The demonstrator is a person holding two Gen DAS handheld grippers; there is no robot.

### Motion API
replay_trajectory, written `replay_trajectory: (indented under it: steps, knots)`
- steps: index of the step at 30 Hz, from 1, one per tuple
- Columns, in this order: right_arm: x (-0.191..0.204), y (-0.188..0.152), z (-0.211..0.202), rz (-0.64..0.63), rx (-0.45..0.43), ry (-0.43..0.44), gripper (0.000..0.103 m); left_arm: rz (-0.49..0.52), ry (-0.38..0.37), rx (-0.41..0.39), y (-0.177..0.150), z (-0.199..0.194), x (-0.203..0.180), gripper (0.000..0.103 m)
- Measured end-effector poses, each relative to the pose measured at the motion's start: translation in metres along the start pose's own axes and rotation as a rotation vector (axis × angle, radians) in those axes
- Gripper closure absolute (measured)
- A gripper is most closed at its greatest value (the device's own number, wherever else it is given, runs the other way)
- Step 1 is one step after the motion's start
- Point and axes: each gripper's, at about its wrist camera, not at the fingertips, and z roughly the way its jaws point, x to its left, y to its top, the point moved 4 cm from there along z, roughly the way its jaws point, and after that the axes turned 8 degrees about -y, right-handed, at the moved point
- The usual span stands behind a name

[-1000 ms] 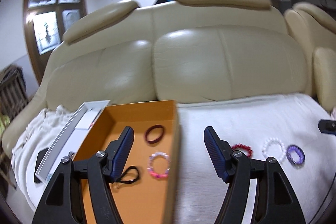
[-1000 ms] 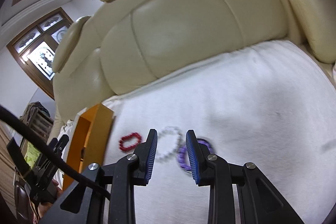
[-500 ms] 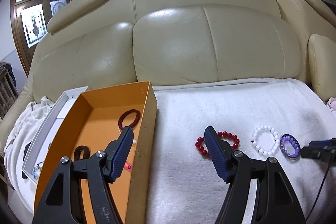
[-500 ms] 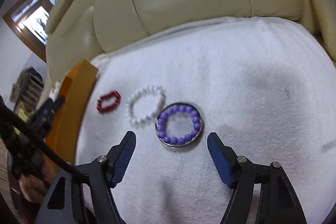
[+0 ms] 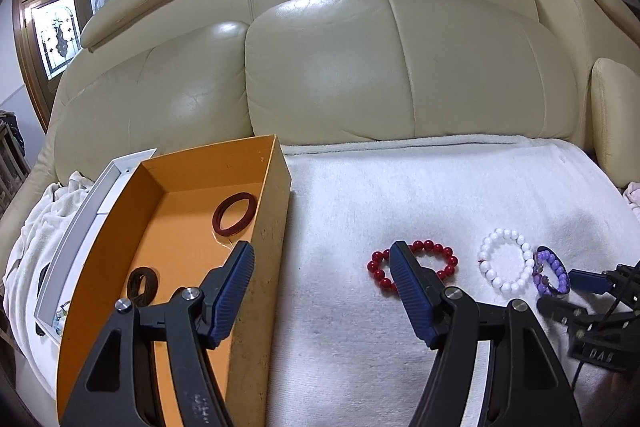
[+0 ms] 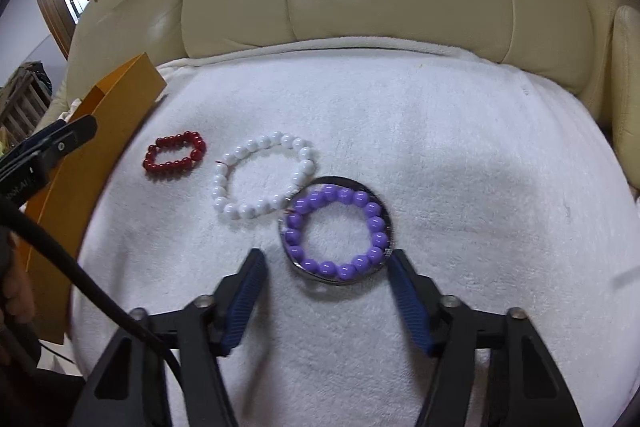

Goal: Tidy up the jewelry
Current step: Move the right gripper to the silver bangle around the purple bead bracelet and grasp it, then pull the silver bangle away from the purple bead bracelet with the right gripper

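Right gripper: your right gripper (image 6: 326, 291) is now sitting low over the purple bead bracelet (image 6: 336, 229), where a second ago it was higher and its fingers were nearly together. The fingers are closing at this moment, still apart, with the near edge of the bracelet and its metal ring (image 6: 340, 281) just ahead of the tips, not yet pressed.
Left gripper: your left gripper (image 5: 320, 275) is holding its fingers wide apart and gripping nothing; it has swung from over the orange box (image 5: 272, 227) toward the red bead bracelet (image 5: 414, 265), which one fingertip is now partly covering.
Jewelry on the towel: the red, white (image 6: 262, 175) and purple bracelets are lying in a row on the white towel (image 6: 440, 147) over the sofa seat, the white one touching the purple one's ring.
Jewelry in the box: a dark red band (image 5: 234, 213) and a dark brown band (image 5: 142, 285) are lying in the box already.
Meaning for the task: you are probably lining up the purple bracelet as the next pick, with three pieces left to box.
Watch: the ring under the beads is likely to slide or separate as you are closing.
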Motion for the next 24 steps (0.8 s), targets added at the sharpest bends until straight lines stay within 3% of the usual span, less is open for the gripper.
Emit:
replay_trajectory:
  steps: [6, 15, 24]
  knots:
    - [-0.01, 0.002, -0.002, 0.044, 0.009, 0.028, 0.052, 0.007, 0.0, 0.003, 0.0, 0.001, -0.001, 0.032]
    - [-0.022, 0.003, -0.01, 0.077, 0.02, 0.062, 0.052, 0.024, 0.0, 0.014, -0.001, 0.003, -0.004, 0.032]
    - [-0.091, 0.009, -0.018, 0.306, 0.006, 0.049, 0.051, 0.029, -0.004, 0.021, -0.002, 0.003, -0.005, 0.032]
